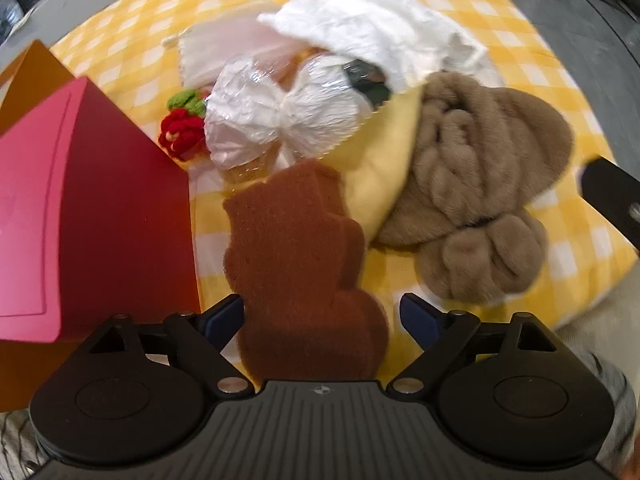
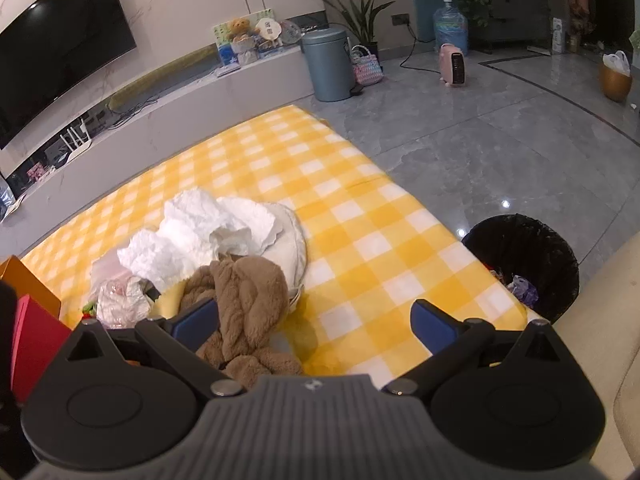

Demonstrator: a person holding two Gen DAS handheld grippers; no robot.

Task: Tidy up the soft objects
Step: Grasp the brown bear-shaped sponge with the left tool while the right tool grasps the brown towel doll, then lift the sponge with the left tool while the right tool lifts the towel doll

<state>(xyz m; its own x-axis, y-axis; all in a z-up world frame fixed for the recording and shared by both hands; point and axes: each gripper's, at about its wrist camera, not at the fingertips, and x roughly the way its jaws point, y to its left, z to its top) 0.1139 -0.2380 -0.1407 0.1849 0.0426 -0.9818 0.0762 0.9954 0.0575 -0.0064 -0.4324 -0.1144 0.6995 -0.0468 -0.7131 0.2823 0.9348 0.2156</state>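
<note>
A pile of soft things lies on a yellow checked blanket [image 1: 560,92]. Nearest me is a flat brown bear-shaped felt piece [image 1: 304,264]. My left gripper [image 1: 322,318] points down over its lower end, jaws open wide on either side of it, pads not pressing. Beyond it lie a tan fluffy plush [image 1: 480,184], a pale yellow cloth [image 1: 384,168], a plastic-wrapped white bundle [image 1: 272,116], a red knitted strawberry [image 1: 182,132] and crumpled white tissue [image 1: 380,28]. My right gripper [image 2: 316,322] is open above the blanket [image 2: 360,200], its left finger beside the tan plush [image 2: 244,312].
A pink-red box [image 1: 80,208] and an orange box [image 1: 36,80] stand left of the pile. A black lined bin [image 2: 524,264] stands on the grey floor off the blanket's right edge, with a cream sofa edge [image 2: 608,340] beside it. A TV wall is at the back.
</note>
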